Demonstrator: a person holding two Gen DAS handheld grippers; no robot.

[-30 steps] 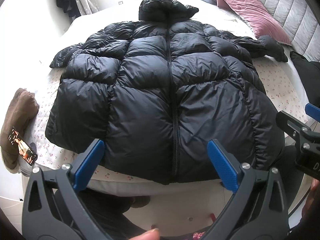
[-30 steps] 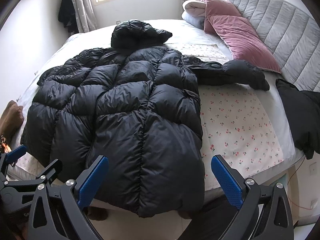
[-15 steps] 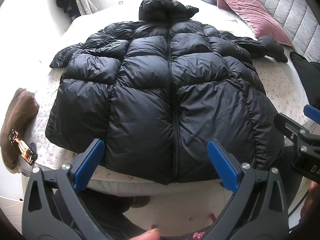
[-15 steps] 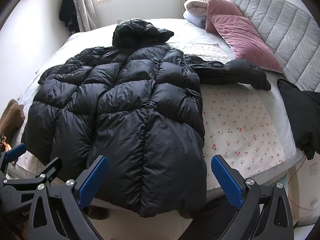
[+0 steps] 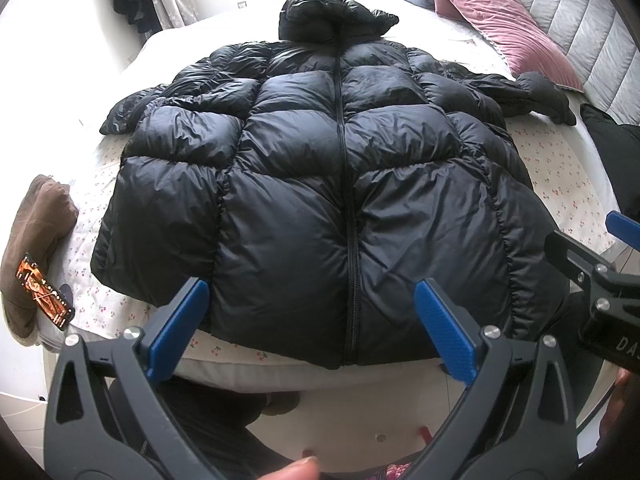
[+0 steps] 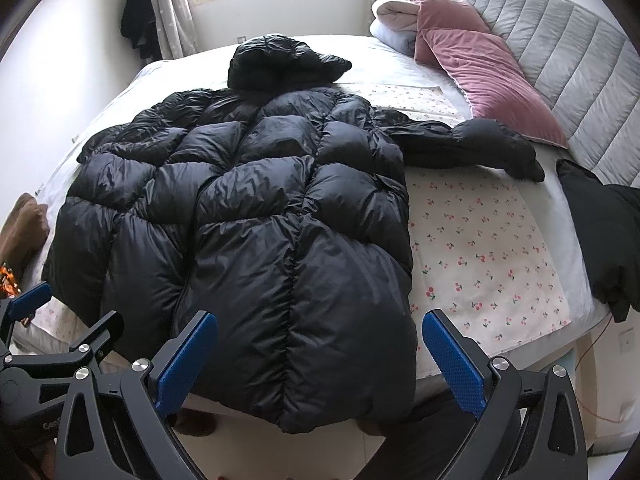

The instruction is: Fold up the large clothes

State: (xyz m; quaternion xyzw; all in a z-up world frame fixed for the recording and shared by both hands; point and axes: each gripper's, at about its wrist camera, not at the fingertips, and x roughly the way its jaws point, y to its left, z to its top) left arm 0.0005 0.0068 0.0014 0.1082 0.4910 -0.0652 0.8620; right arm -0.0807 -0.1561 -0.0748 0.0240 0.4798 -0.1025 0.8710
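A large black puffer jacket (image 5: 320, 168) lies front up on the bed, zipper shut, hood at the far end, both sleeves spread out; it also shows in the right wrist view (image 6: 256, 216). Its hem hangs over the near bed edge. My left gripper (image 5: 316, 320) is open and empty, held just before the hem at the zipper. My right gripper (image 6: 320, 356) is open and empty, held just before the hem's right corner. The jacket's right sleeve (image 6: 472, 148) stretches toward the pillows.
The bed (image 6: 480, 248) has a cherry-print cloth. Pink pillows (image 6: 480, 68) and a grey headboard (image 6: 568, 60) stand at the far right. A black garment (image 6: 604, 232) lies at the right edge. A brown garment (image 5: 36, 248) and a phone (image 5: 44, 296) lie at the left.
Both grippers have crept slightly toward the jacket. The jacket has not moved and both grippers stay open.
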